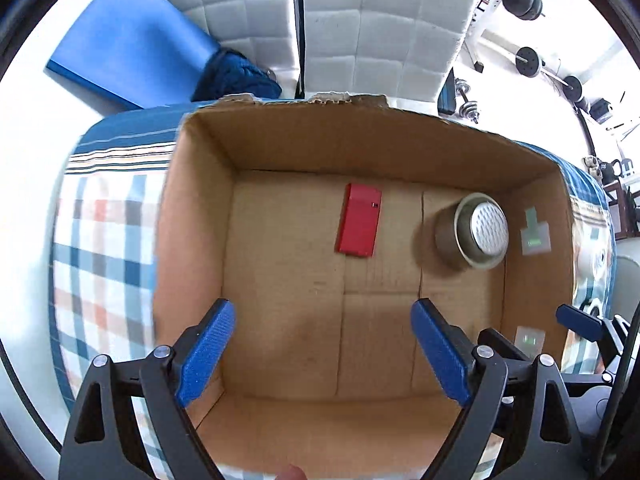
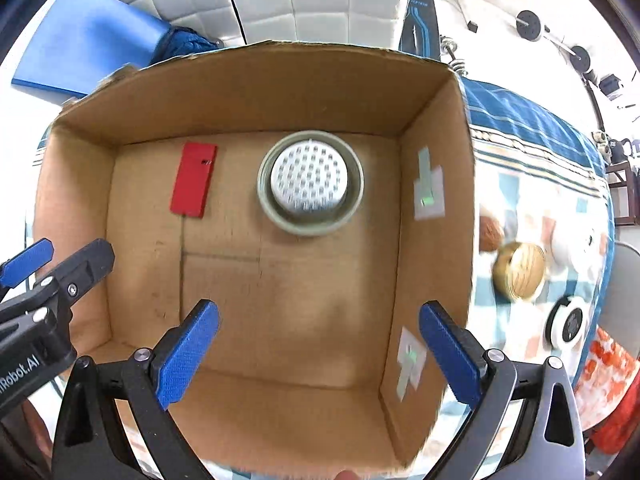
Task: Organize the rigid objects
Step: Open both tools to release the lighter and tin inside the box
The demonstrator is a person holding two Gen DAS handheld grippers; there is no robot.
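Note:
An open cardboard box (image 1: 280, 136) (image 2: 256, 80) sits on a checked cloth. On its floor lie a flat red rectangular piece (image 1: 359, 220) (image 2: 193, 179) and a round grey cup-like object with a white dimpled top (image 1: 476, 232) (image 2: 310, 182). My left gripper (image 1: 324, 352) hovers above the box, open, with nothing between its blue pads. My right gripper (image 2: 320, 356) also hangs over the box, open and empty. In the right wrist view the left gripper (image 2: 40, 264) shows at the left edge. One right finger (image 1: 580, 322) shows beyond the box's right wall in the left wrist view.
On the checked cloth (image 2: 540, 208) right of the box lie a wooden round object (image 2: 520, 270), a brown ball (image 2: 490, 232), a white ring-shaped item (image 2: 568, 322) and a white object. A blue pad (image 1: 132, 40) and white quilted cushions (image 1: 360, 20) lie beyond the box.

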